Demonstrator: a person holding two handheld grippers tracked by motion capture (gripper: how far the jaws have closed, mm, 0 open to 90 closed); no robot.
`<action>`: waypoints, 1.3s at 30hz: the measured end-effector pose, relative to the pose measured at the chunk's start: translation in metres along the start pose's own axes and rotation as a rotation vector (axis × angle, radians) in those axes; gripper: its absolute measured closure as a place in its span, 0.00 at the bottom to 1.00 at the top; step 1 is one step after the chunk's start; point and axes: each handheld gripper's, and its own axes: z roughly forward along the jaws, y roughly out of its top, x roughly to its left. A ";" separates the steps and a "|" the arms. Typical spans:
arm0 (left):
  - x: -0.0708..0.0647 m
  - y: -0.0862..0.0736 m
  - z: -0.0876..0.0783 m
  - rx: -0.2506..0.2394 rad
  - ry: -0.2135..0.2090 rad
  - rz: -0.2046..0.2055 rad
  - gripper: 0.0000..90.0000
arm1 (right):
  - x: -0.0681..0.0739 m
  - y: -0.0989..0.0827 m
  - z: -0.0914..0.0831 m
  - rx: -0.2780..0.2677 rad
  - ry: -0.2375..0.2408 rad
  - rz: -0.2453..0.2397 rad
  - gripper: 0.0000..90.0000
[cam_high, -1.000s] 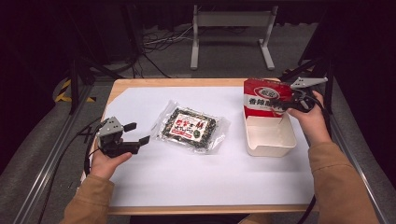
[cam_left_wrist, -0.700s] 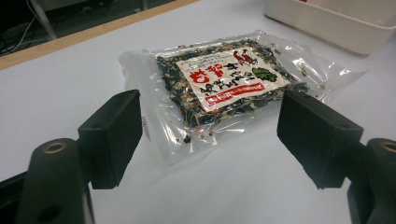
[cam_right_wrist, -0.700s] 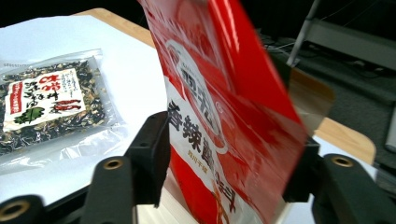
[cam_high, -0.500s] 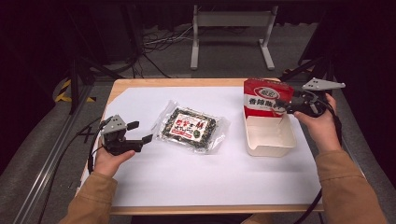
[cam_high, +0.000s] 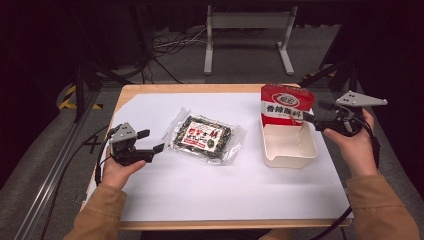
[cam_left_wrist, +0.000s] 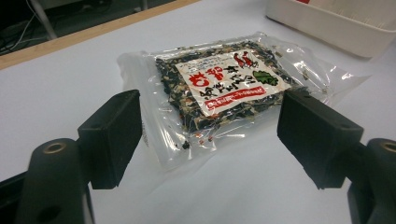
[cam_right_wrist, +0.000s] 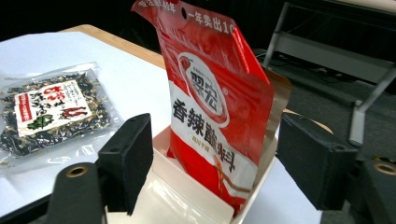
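So my right hand-held gripper (cam_high: 311, 119) just backed off the red printed seasoning pouch (cam_high: 286, 105), jaws opening, nothing pinched. Pouch stands in the white rectangular plastic tray (cam_high: 290, 148), its bottom hidden. Left hand-held gripper (cam_high: 154, 141) sits spread beside the clear seaweed packet (cam_high: 206, 138).

Red pouch (cam_right_wrist: 219, 116): foot hidden inside the white tray (cam_high: 292, 157); top corner cut off by the upper edge of the right gripper view. Small print on it too small to read.

Tray in the left gripper view (cam_left_wrist: 336, 23): far side cut by the top edge.

Seaweed pack (cam_right_wrist: 46, 116): left end cut off by the frame edge in the right gripper view.

Both forearms cut off at the bottom edge of the high view.

Background beyond the table dark, detail unreadable.
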 end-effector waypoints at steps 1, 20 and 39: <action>0.000 0.000 0.000 0.003 0.000 0.001 0.25 | 0.002 -0.001 -0.002 0.000 -0.011 -0.007 0.29; 0.002 0.003 0.011 0.038 0.028 -0.029 0.26 | 0.052 -0.016 -0.020 -0.016 0.116 -0.033 0.36; 0.016 0.008 0.020 0.070 0.019 -0.149 0.25 | 0.085 -0.026 -0.010 0.018 0.231 -0.025 0.39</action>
